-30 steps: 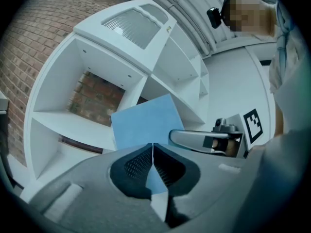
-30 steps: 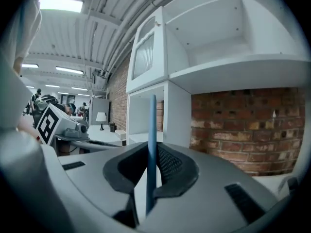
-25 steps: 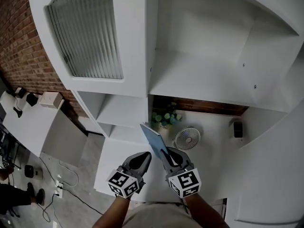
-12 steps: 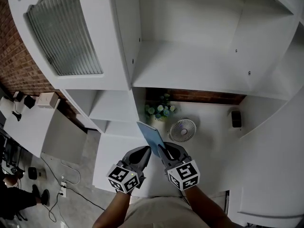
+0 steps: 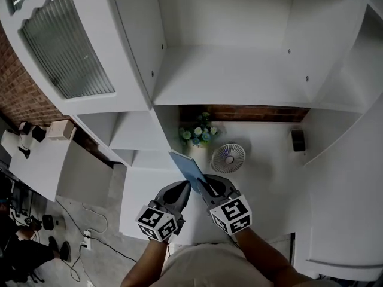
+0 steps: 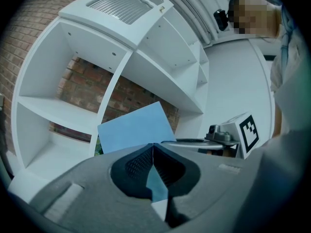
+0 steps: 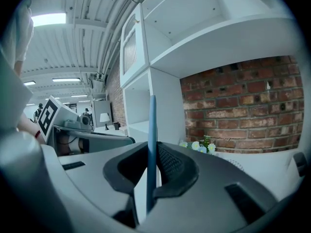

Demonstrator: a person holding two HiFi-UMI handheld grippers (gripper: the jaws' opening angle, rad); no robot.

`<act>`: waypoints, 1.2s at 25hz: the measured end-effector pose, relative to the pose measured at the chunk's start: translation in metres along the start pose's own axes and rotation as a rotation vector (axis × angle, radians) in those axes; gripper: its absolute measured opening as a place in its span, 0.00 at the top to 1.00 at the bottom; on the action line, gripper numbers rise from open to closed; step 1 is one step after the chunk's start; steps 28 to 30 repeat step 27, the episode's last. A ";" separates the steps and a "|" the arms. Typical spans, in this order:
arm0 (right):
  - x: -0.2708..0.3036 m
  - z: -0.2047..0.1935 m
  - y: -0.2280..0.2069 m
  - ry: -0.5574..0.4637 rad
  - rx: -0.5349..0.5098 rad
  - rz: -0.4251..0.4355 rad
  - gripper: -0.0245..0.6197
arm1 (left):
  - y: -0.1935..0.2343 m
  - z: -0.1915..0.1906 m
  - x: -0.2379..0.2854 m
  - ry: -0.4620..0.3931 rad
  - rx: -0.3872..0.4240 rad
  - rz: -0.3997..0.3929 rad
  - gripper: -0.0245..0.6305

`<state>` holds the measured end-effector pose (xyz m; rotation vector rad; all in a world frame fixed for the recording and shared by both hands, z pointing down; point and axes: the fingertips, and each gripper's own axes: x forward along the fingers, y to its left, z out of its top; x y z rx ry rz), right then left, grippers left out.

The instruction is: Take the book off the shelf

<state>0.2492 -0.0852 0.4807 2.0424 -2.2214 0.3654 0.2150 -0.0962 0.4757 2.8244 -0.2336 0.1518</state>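
Right gripper view, book [image 7: 151,130] edge-on, pinched between fingers [image 7: 171,165]

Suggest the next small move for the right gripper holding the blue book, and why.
Probably lower the book onto the bare counter, not forward: the right gripper is shut on it, it hangs clear of the shelves, and the fan and flowers stand just beyond.

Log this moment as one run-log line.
book: blue, held out in front of shelf | right claw: shut on book | left claw: shut, empty, alongside
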 end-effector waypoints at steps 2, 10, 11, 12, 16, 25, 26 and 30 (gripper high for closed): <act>-0.001 0.000 0.001 0.002 -0.010 0.005 0.88 | -0.002 0.000 0.000 0.004 0.002 0.001 0.95; -0.003 0.000 0.006 -0.013 -0.008 0.016 0.88 | -0.006 -0.004 -0.004 0.014 0.007 0.010 0.95; -0.004 -0.001 0.006 -0.015 -0.008 0.016 0.88 | -0.007 -0.005 -0.004 0.014 0.008 0.011 0.95; -0.004 -0.001 0.007 -0.017 -0.007 0.017 0.88 | -0.007 -0.005 -0.005 0.013 0.009 0.013 0.95; -0.007 0.000 0.008 -0.023 -0.004 0.017 0.88 | -0.010 -0.004 -0.006 0.008 0.009 0.016 0.95; -0.011 0.000 0.010 -0.027 -0.007 0.022 0.88 | -0.017 -0.006 -0.006 0.003 0.005 0.012 0.95; -0.012 0.000 0.010 -0.027 -0.007 0.022 0.88 | -0.018 -0.006 -0.006 0.003 0.005 0.012 0.95; -0.013 0.000 0.009 -0.027 -0.007 0.022 0.88 | -0.019 -0.007 -0.006 0.003 0.004 0.012 0.95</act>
